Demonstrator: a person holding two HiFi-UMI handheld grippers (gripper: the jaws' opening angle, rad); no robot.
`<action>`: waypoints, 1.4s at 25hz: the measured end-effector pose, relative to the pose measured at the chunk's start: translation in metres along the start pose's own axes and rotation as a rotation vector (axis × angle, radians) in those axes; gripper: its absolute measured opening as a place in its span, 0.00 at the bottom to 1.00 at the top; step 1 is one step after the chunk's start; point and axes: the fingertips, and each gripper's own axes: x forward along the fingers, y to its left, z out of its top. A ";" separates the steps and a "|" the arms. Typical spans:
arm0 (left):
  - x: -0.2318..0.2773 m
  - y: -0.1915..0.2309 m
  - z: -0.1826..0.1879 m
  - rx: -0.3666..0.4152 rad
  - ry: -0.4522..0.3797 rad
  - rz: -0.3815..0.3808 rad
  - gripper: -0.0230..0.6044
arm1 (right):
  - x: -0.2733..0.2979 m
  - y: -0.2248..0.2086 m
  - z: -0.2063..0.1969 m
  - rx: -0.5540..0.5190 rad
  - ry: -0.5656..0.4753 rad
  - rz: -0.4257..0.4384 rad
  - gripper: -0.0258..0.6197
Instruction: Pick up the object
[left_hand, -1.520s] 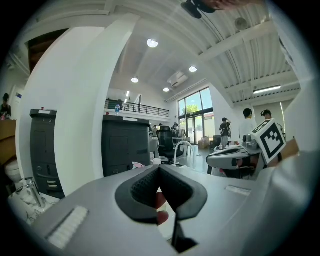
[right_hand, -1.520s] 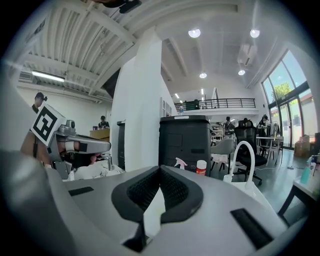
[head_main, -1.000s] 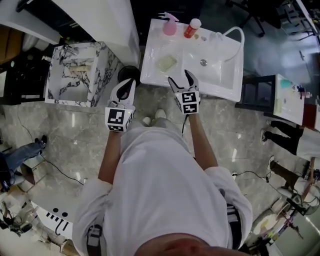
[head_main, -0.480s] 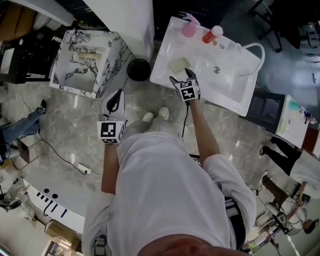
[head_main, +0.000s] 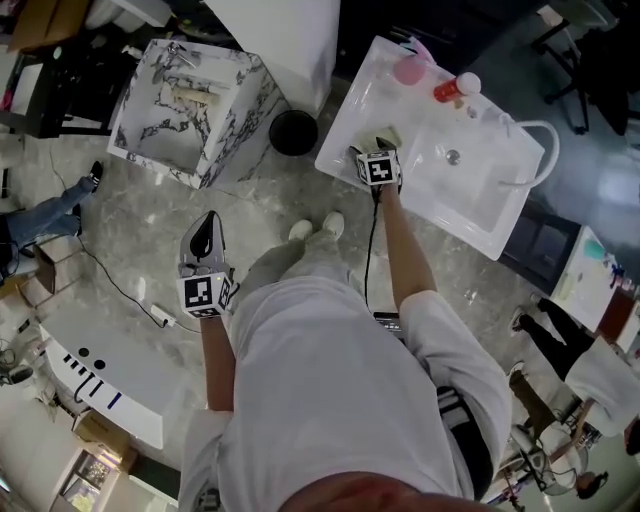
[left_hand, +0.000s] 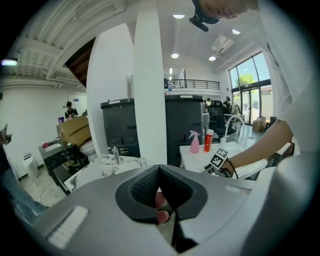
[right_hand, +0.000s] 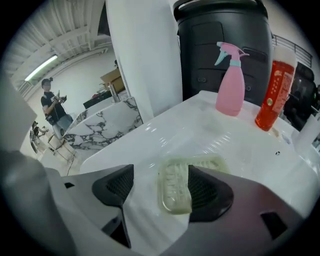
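Note:
A pale green ribbed soap dish (right_hand: 175, 187) lies on the white sink counter (right_hand: 150, 140), to the left of the basin (head_main: 470, 190). My right gripper (right_hand: 160, 192) reaches down over the dish (head_main: 392, 137). Its jaws stand wide and are closing, with the dish between them. The right pad (right_hand: 205, 192) overlaps the dish's edge, and the left pad (right_hand: 120, 185) is still apart from it. My left gripper (head_main: 207, 220) hangs low at the person's left side over the stone floor, far from the counter. Its jaws (left_hand: 161, 200) are shut with nothing in them.
A pink spray bottle (right_hand: 230, 85) and a red bottle (right_hand: 272, 90) stand at the counter's back. A white hose (head_main: 535, 150) arcs beside the basin. A marble washstand (head_main: 190, 100) and a black bin (head_main: 293, 132) stand to the left. A person's legs (head_main: 40, 215) show at the far left.
My right gripper has reached forward from the counter's front edge to the soap dish. My left gripper has dropped back and down to the person's side.

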 end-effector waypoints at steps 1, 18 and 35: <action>-0.002 0.002 -0.003 -0.006 0.007 0.011 0.03 | 0.005 -0.001 -0.003 -0.006 0.013 -0.003 0.57; -0.006 0.011 -0.003 -0.018 -0.014 0.000 0.03 | 0.000 0.011 -0.018 -0.271 0.123 -0.094 0.12; 0.003 0.002 0.017 -0.014 -0.128 -0.139 0.03 | -0.116 0.076 0.069 0.058 -0.295 0.046 0.12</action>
